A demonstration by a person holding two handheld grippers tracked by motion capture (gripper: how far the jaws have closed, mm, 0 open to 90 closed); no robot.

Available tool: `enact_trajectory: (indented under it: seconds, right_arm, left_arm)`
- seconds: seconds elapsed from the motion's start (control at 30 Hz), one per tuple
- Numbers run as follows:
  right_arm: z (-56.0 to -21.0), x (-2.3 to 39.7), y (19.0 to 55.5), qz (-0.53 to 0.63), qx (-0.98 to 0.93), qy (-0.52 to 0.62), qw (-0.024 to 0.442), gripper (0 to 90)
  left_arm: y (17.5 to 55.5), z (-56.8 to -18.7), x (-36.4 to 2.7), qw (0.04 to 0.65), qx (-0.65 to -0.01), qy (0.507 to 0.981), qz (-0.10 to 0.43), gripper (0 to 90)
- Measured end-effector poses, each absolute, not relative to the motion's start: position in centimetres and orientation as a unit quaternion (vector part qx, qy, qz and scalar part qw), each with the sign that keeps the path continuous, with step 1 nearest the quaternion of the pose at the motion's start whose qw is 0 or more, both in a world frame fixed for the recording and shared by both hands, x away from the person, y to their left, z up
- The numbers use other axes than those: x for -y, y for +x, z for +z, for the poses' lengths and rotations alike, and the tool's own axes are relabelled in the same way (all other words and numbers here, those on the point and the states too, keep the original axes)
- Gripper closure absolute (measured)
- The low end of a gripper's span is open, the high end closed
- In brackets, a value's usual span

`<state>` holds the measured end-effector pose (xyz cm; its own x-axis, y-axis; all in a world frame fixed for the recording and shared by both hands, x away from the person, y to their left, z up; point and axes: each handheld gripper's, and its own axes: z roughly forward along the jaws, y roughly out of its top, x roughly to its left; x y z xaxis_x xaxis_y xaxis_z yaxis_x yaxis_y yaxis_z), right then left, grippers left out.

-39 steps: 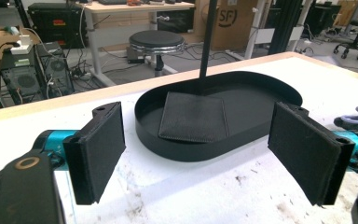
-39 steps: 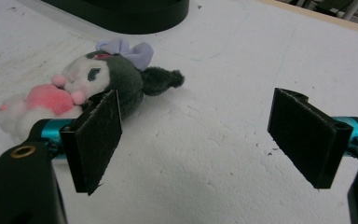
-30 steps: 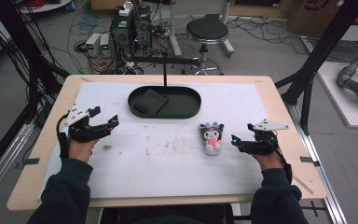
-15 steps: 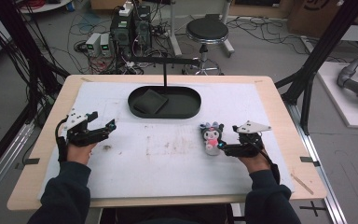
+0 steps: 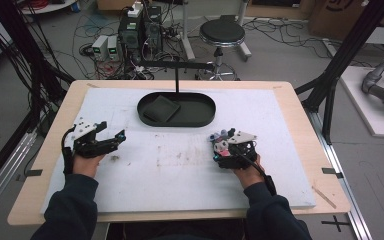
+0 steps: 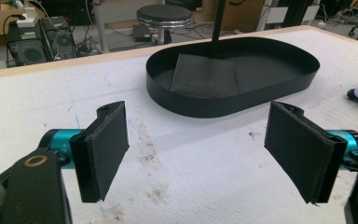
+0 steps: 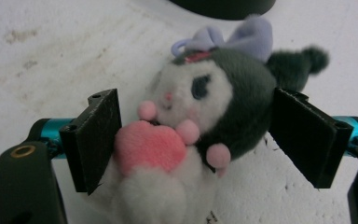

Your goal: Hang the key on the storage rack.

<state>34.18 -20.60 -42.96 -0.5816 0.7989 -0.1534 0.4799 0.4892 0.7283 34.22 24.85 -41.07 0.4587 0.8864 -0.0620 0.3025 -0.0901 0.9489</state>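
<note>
One broad white tabletop (image 5: 180, 165) carries everything here, and we work across it with the black oval tray (image 5: 176, 109) set at its far middle, well apart from both our hands; we take it for the likely destination, since it sits open with only a dark square pad (image 5: 157, 108) lying in its left half. Our left gripper (image 5: 111, 141) rests low at the left of the tabletop, its fingers (image 6: 103, 149) spread wide on nothing, which we read as simply waiting clear of the work. Our right gripper (image 5: 219, 150) is down at the right of the tabletop over the plush toy (image 7: 200, 126), which lies on its back on the white surface just near the tray's rim. The fingers (image 7: 95, 137) stand wide apart on either side of the toy, one just beside its pink heart and the other near its dark head, not yet closed; we judge this the lining-up before a grasp. The high view gives us the layout but hides most of the toy under the gripper; the right gripper view shows the toy between the fingers, and the left gripper view shows the tray's wall and pad up close
</note>
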Motion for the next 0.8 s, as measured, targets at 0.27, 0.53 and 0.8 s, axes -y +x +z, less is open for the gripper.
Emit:
enact_trajectory:
  seconds: [0.27,0.53,0.8]
  right_arm:
    - [-41.8,22.9,34.5,0.326,-0.853,0.338,0.229,41.9]
    - [-41.3,24.0,34.4,0.369,-0.823,0.356,0.243,23.6]
    - [-43.5,22.4,35.2,0.299,-0.852,0.355,0.241,25.1]
  left_arm:
    - [34.2,-41.1,-25.2,0.517,-0.44,0.677,0.283,23.8]
    - [34.2,-41.1,-25.2,0.519,-0.442,0.676,0.28,24.8]
    - [34.2,-41.1,-25.3,0.52,-0.441,0.677,0.278,24.8]
